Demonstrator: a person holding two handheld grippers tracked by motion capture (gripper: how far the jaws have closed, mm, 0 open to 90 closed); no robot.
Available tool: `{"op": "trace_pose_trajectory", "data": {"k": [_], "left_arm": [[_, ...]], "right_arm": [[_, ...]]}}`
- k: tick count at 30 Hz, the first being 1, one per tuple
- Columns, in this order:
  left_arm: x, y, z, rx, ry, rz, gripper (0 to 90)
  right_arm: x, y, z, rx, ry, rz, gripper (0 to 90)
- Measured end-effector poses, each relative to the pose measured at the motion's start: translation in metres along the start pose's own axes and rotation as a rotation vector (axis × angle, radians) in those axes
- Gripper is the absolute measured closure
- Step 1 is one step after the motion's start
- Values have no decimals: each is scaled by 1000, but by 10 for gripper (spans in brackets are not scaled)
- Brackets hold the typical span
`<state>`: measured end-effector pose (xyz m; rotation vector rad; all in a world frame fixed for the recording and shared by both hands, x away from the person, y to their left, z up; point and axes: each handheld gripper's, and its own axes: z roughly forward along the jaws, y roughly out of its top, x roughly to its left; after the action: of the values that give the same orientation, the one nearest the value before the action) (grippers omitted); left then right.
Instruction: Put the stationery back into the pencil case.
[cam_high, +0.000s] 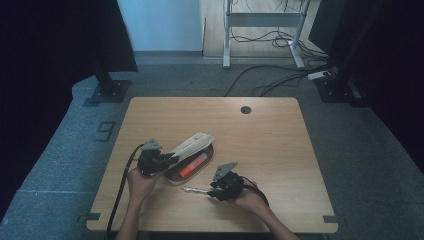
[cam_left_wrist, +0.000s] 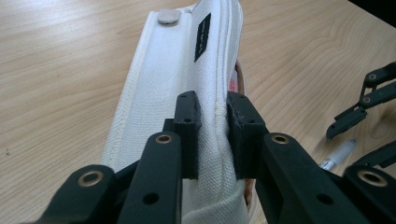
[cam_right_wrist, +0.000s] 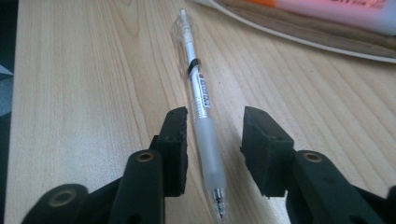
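A white fabric pencil case (cam_high: 199, 171) lies open near the table's front middle, with an orange-pink marker (cam_high: 193, 166) inside. Its lid (cam_high: 193, 143) is lifted, and my left gripper (cam_high: 169, 160) is shut on the lid's edge; both pads squeeze the white canvas (cam_left_wrist: 163, 84) in the left gripper view. A clear pen (cam_right_wrist: 198, 93) lies flat on the wood just in front of the case. My right gripper (cam_right_wrist: 215, 149) straddles the pen's rubber grip, with a gap between each pad and the barrel. In the high view, that pen (cam_high: 192, 189) points left from my right gripper (cam_high: 207, 191).
The wooden table (cam_high: 270, 145) has a round cable hole (cam_high: 246, 109) at the back. The case's rim (cam_right_wrist: 303, 32) and the pink marker (cam_right_wrist: 336, 11) lie just beyond the pen. Black stands and cables sit on the floor behind the table.
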<state>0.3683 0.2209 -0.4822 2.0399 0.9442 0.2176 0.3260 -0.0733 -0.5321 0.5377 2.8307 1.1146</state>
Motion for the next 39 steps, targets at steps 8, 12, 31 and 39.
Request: {"op": "trace_pose_trajectory", "data": {"k": [8, 12, 31, 39], "left_arm": [[0, 0, 0, 0, 3, 7, 756], [-1, 0, 0, 1, 4, 9, 756], [-1, 0, -1, 2, 6, 12, 761], [-1, 0, -1, 2, 7, 13, 761]], "right_arm": [[3, 0, 5, 5, -11, -30, 682], [7, 1, 8, 13, -21, -47, 725], [8, 4, -2, -23, -33, -21, 787], [3, 4, -19, -56, -54, 3, 788]]}}
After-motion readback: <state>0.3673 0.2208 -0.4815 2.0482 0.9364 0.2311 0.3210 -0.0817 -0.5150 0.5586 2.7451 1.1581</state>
